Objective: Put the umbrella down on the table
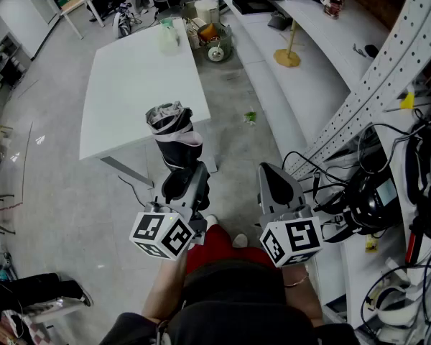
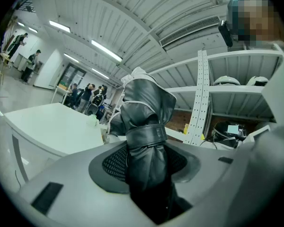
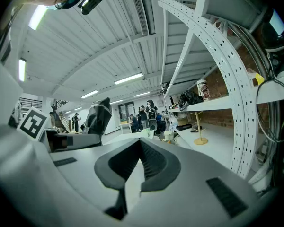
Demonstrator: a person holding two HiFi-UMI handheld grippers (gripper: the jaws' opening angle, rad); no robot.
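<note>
The left claw (image 1: pixel 181 184) is gripping a folded dark umbrella (image 1: pixel 174 131). Its two jaws are standing part-way apart, and their ribbed inner pads (image 2: pixel 114 164) are pressing on either side of the umbrella's lower part. In the left gripper view the umbrella is filling the gap between the jaws and rising out past their tips. A strap (image 2: pixel 146 135) is wrapping around the bundled fabric just above the pads, and the fabric is bunching out in loose folds with a pale edge above that.

The umbrella is hanging in the air in the claw's grip and is not lying on anything. In the head view its far end is overlapping the near edge of the white table (image 1: pixel 133 77), close to the table's near right corner. The left gripper view shows the tabletop spreading off to the left of the umbrella and apart from it. A small pale bottle (image 1: pixel 168 37) is sitting near the table's far end, well away from the umbrella.

The right claw (image 1: pixel 274 180) is holding nothing. Its jaws are closing together at the tips, with only a thin wedge of light showing between the pads (image 3: pixel 154 162) further back. It is hovering level beside the left claw, next to the white shelving rack (image 1: pixel 359 113) on the right.
</note>
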